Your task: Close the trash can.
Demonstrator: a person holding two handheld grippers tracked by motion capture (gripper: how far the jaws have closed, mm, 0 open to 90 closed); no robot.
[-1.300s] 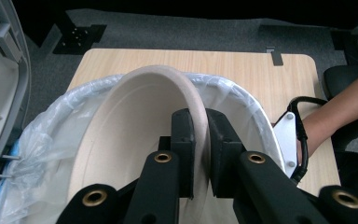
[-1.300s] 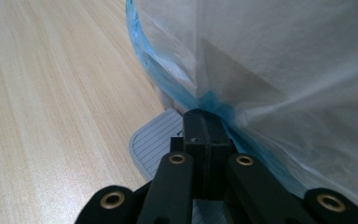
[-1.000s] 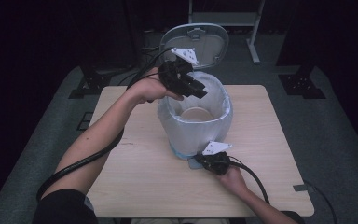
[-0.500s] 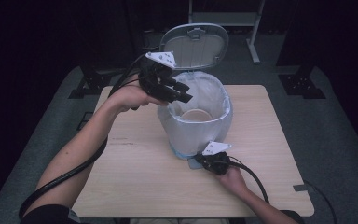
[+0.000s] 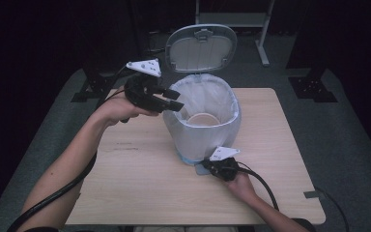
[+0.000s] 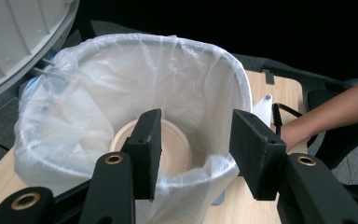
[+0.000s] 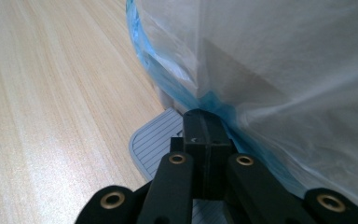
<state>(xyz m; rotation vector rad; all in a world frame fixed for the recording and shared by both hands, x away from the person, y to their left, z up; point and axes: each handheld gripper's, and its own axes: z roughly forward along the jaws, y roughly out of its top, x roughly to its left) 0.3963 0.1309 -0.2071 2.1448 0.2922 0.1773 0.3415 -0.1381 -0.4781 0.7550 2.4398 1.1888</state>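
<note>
A small pedal bin (image 5: 200, 133) lined with a clear white bag (image 6: 98, 98) stands mid-table, its grey lid (image 5: 201, 47) tipped up and open. A beige round dish (image 5: 203, 119) lies at the bottom of the bin; it is the beige round dish (image 6: 175, 144) in the left gripper view. My left gripper (image 5: 176, 100) is open and empty, held in the air just left of the bin's rim, its jaws pointing over the opening (image 6: 193, 140). My right gripper (image 5: 207, 166) is shut, tips down on the grey ribbed pedal (image 7: 151, 140) at the bin's front base (image 7: 204, 122).
The wooden table (image 5: 125, 174) has bare room left and front of the bin. Cables trail from both grippers off the near edge. Dark stands and a metal frame (image 5: 263, 46) stand on the floor behind the table.
My left gripper has drawn back leftward from above the bin's opening to beside its rim, jaws open. The right gripper stays on the pedal and the lid stays up.
</note>
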